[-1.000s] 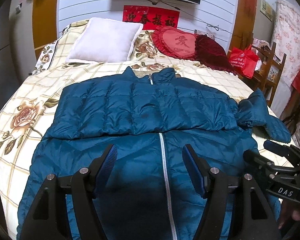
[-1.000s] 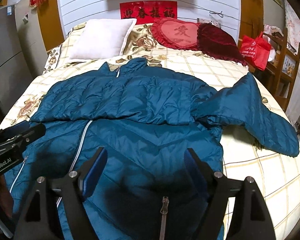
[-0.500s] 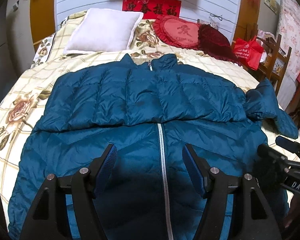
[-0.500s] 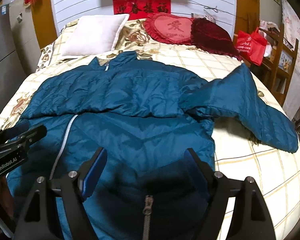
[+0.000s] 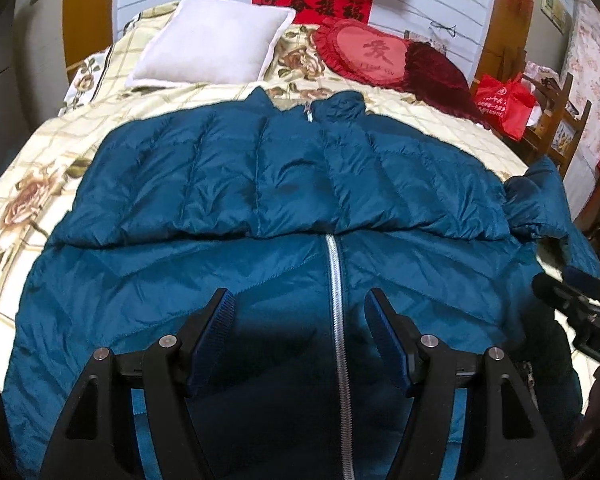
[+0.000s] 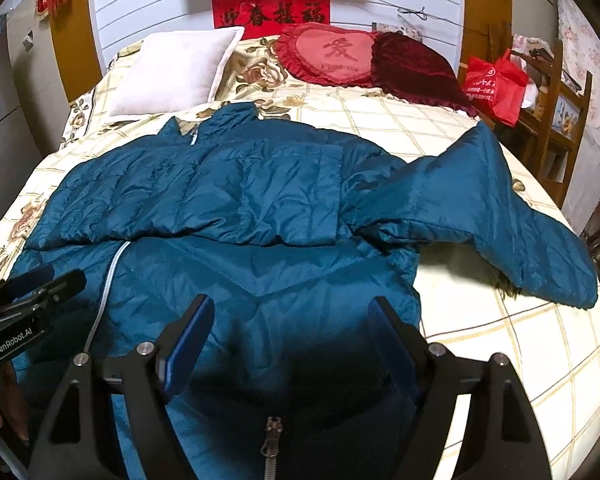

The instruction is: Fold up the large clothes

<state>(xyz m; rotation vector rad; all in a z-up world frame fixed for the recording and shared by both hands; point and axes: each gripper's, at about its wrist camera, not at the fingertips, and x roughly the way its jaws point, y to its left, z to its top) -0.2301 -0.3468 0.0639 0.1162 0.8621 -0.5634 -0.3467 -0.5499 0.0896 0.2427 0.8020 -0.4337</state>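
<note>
A teal puffer jacket (image 5: 284, 184) (image 6: 260, 216) lies flat on the bed, collar away from me, silver zipper (image 5: 336, 304) closed down the front. One sleeve lies folded across the chest. The other sleeve (image 6: 496, 208) sticks out to the right over the bedspread. My left gripper (image 5: 300, 304) hovers open over the lower front, just left of the zipper. Over the lower right part of the jacket, my right gripper (image 6: 288, 308) is open too, with nothing between its fingers. Each gripper shows at the edge of the other's view.
The bed (image 6: 500, 344) has a cream checked floral cover. A white pillow (image 5: 216, 48), a red heart cushion (image 6: 332, 56) and a dark red cushion (image 6: 416, 68) lie at the head. A red bag (image 6: 494, 84) sits on a wooden chair (image 6: 556, 116) at the right.
Both grippers have sunk closer to the jacket's lower half, so it fills more of each view. Both stay open. The jacket has not moved.
</note>
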